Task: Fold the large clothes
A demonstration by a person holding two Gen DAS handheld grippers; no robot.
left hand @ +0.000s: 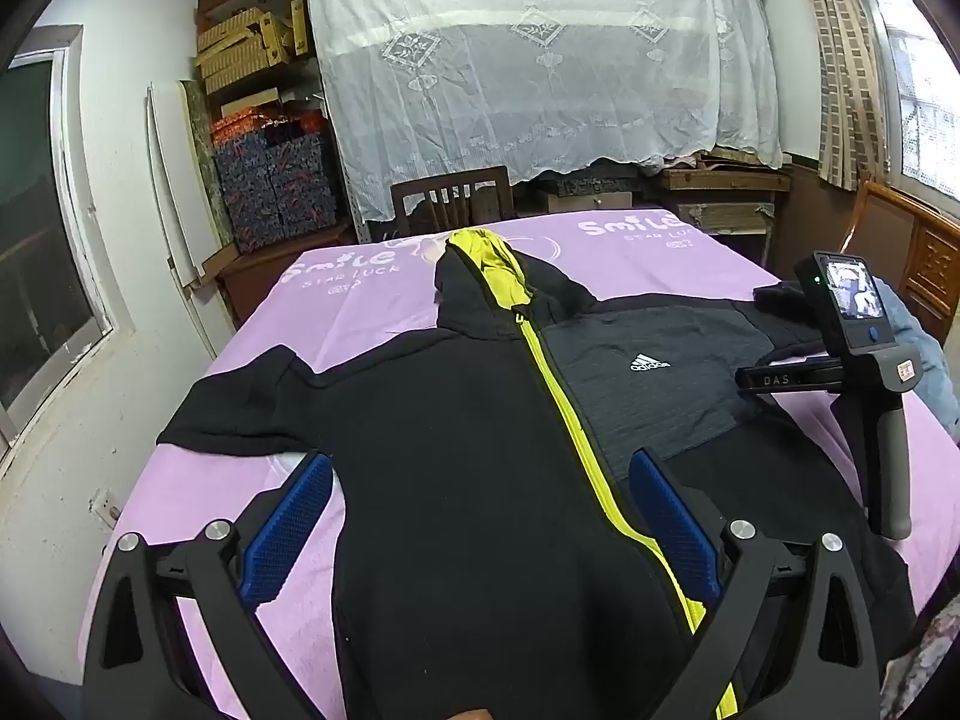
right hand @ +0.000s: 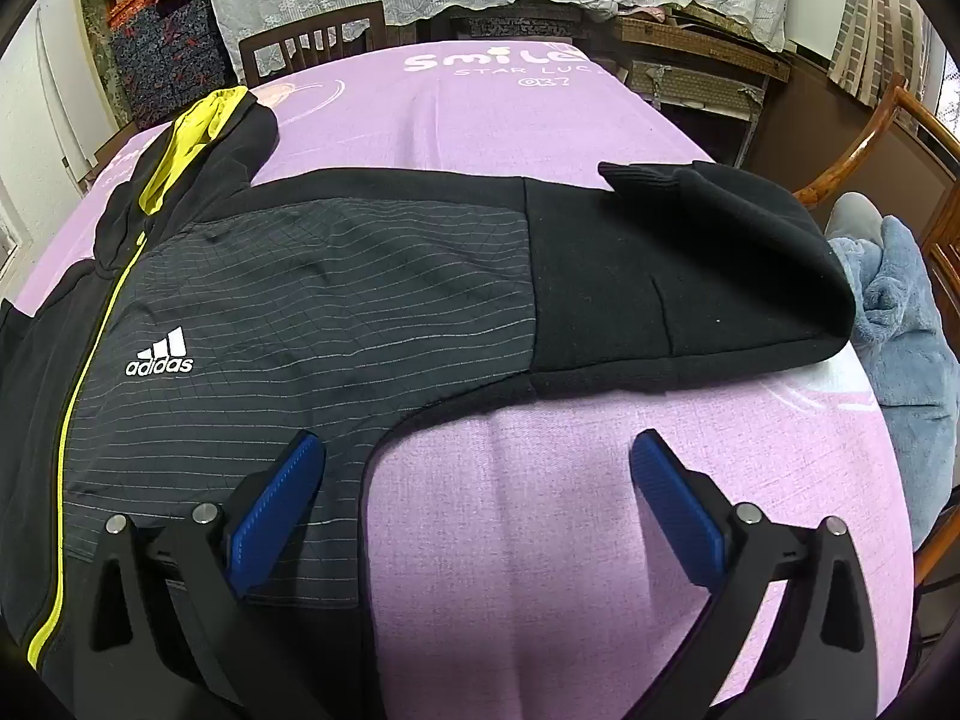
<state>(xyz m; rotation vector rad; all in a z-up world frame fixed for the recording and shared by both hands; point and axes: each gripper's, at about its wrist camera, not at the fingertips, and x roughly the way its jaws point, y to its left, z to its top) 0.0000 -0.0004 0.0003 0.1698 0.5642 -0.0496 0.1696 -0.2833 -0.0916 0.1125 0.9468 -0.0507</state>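
Daylight is coming in through the window (left hand: 924, 78) at the upper right of the left wrist frame, washing its panes out to near white. The lace cloth (left hand: 540, 54) along the top is glowing pale and soft. The purple sheet (right hand: 540, 540) is looking evenly lit in both views, with only faint shadows lying under the black jacket (right hand: 360, 312), whose dark fabric is swallowing most detail. Fisheye distortion is bending walls and furniture toward the edges, and black vignetting is filling the corners. Focus is holding sharp through the middle of each frame.
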